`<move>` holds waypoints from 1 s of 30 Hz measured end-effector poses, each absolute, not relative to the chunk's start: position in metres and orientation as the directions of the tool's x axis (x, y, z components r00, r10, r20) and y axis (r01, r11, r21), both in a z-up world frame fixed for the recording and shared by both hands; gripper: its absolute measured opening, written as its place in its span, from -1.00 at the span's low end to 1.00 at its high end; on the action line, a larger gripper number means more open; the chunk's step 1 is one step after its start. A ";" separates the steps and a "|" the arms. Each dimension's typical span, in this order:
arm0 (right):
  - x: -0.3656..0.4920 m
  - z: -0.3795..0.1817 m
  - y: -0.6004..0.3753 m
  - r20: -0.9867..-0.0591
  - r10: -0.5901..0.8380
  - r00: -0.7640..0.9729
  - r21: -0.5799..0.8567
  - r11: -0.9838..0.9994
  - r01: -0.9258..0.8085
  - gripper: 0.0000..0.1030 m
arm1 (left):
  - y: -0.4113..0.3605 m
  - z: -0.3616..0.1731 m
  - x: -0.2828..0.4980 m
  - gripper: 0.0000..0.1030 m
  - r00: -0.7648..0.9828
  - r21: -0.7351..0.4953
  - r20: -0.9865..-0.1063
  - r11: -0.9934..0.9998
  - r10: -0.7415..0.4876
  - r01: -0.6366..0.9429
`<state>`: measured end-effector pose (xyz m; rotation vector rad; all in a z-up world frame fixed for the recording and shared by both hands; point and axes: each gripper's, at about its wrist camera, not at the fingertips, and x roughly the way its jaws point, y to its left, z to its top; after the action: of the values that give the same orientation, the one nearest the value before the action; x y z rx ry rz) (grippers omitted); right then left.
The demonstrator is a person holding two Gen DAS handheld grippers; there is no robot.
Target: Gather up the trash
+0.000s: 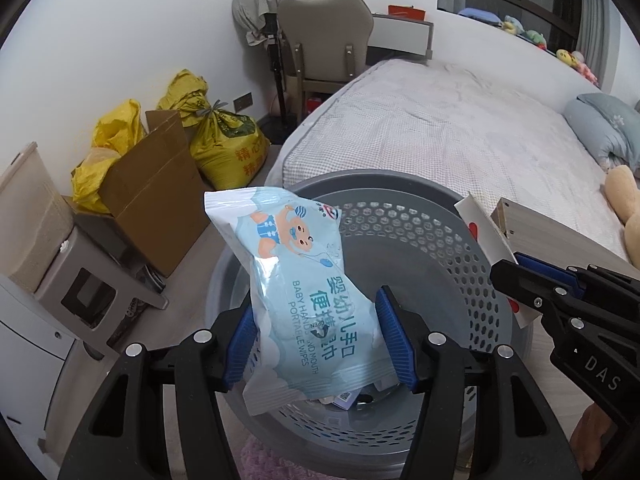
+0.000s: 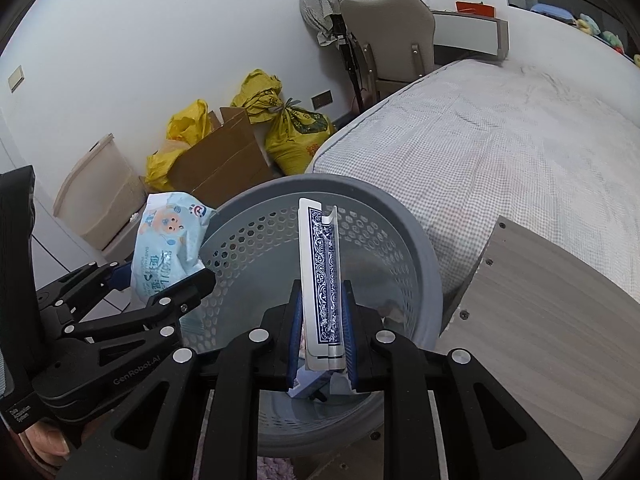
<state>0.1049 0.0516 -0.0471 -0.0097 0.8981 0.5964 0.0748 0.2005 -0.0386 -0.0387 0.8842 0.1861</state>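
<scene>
My left gripper (image 1: 316,336) is shut on a light blue pack of baby wipes (image 1: 296,280) and holds it over the grey perforated trash basket (image 1: 420,248). The pack also shows in the right wrist view (image 2: 168,240), beside the basket's left rim. My right gripper (image 2: 322,320) is shut on a flattened playing-card box (image 2: 320,280) with a blue patterned face, held upright over the basket (image 2: 248,248). In the left wrist view the right gripper (image 1: 520,276) sits at the basket's right rim with the card box (image 1: 488,240). Some small items lie at the basket's bottom (image 1: 348,398).
A bed (image 1: 440,128) stands behind the basket. A wooden board (image 2: 540,300) lies to the right. A cardboard box (image 1: 156,196), yellow sacks (image 1: 228,140) and a beige bin (image 1: 32,208) stand along the left wall. A chair (image 1: 324,40) is at the back.
</scene>
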 end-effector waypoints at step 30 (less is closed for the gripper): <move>0.096 -0.042 0.046 -0.719 0.457 0.523 0.205 0.859 -0.469 -0.15 | 0.210 -0.030 0.061 0.86 0.627 0.049 -0.754 0.967 0.199 -0.249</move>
<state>0.0963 0.0460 -0.0421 -0.0148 0.8566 0.5544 0.0614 0.2099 -0.0296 -0.0622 0.8562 0.2569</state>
